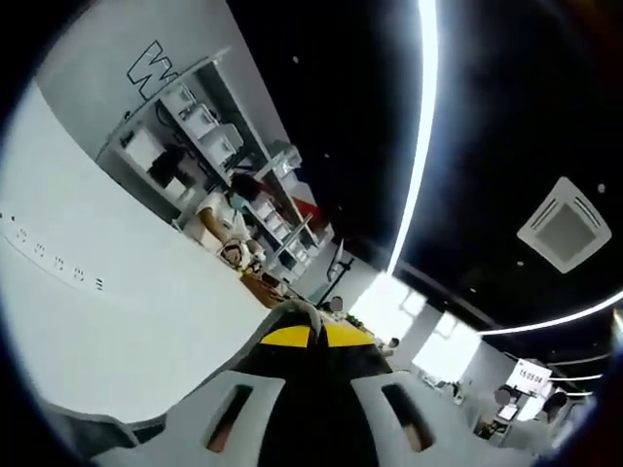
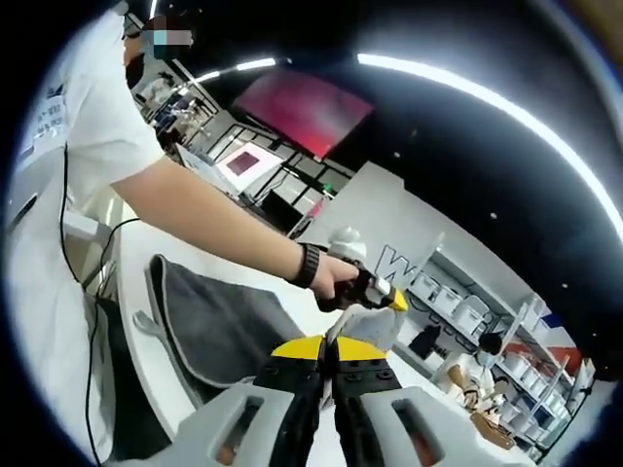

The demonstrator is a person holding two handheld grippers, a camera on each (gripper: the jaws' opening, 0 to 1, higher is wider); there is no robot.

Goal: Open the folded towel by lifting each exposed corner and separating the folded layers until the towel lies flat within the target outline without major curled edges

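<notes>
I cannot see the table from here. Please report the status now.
Left gripper jaws shut, nothing held, pointing up at the room. Right gripper jaws shut, nothing held. Grey towel folded on table, untouched. Person's hand above the towel.

A large outlined letter W [image 1: 154,66] stands on the grey wall above the shelving in the left gripper view; the letters after it are cut off. The right gripper view shows similar wall lettering [image 2: 397,268], starting with W, otherwise unreadable.
</notes>
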